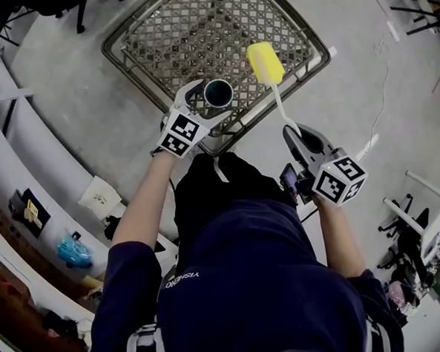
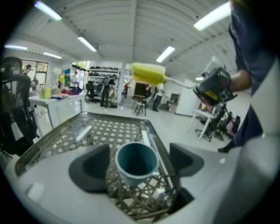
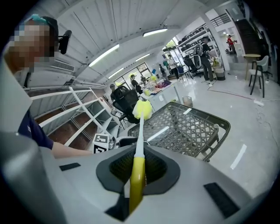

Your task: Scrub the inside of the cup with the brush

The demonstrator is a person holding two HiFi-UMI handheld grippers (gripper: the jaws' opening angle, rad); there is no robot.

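The cup (image 1: 218, 93) stands near the bottom corner of the mesh desk (image 1: 167, 33), with lots of bare mesh above it in the frame and open floor (image 1: 362, 66) to the right. The left tongs (image 1: 212, 103) are spread wide with the cup between them, not squeezed. The right tongs (image 1: 293, 136) pinch the brush (image 1: 265, 63), whose yellow head is in the air just right of the cup.

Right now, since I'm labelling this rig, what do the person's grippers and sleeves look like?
The left gripper and right gripper are pale grey shells with dark grey jaw pads. Each carries a white cube printed with black square markers. The person wears a dark navy top with short sleeves. No cable shows clearly.
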